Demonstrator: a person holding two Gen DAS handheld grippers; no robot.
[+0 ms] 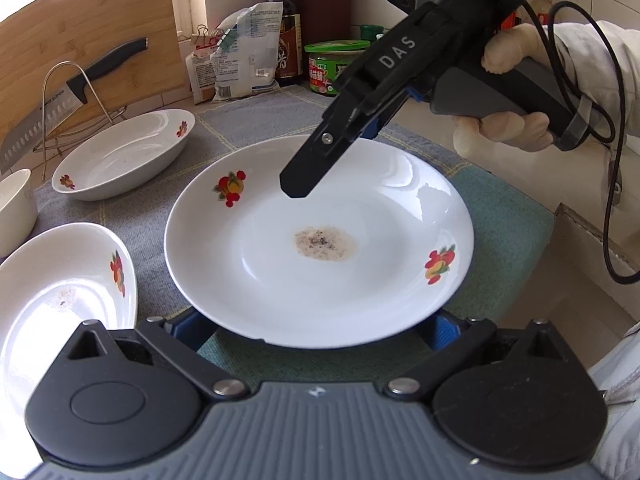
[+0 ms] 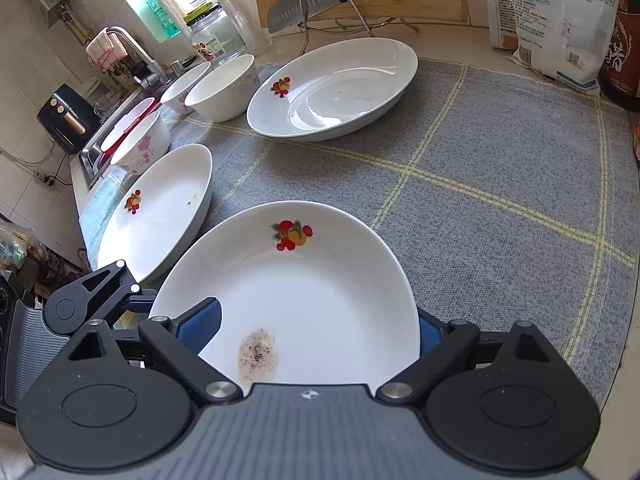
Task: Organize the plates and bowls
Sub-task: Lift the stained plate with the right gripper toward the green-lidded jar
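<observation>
Left wrist view. A soiled plate [image 1: 320,240] with fruit decals sits centre frame on the grey mat [image 1: 256,120] covering the worktop [image 1: 580,312]; a brown speckled residue patch lies in its well. The left hand-held gripper [image 1: 316,330] is at 6 o'clock, its blue pads either side of the plate's near rim — whether they press on it or merely flank it I cannot tell, the rim hides the contact. The right hand-held gripper [image 1: 296,184] comes in from 1 o'clock, held by a gloved hand [image 1: 504,92], its tip over the plate's far half. Two more decal plates stand apart: one at 10 o'clock [image 1: 124,152], one at 8 o'clock [image 1: 64,296]. A white bowl [image 1: 14,208] shows at 9 o'clock.

Right wrist view. The same soiled plate [image 2: 296,292] fills the lower centre, with the right hand-held gripper's jaws standing wide; one blue pad [image 2: 200,330] rests over the plate's inner surface at 7 o'clock, the other is just outside the rim at 4 o'clock. Not clamped. The second plate [image 2: 156,208] lies at 9 o'clock, just beside the first; the third [image 2: 332,88] at 12 o'clock. Bowls [image 2: 220,84] line up at 11 o'clock near the sink.

Progress, my judgement — early. No plate is stacked on another; all three lie singly. The bowls look loosely grouped, not nested. Stacking is all still to do.
</observation>
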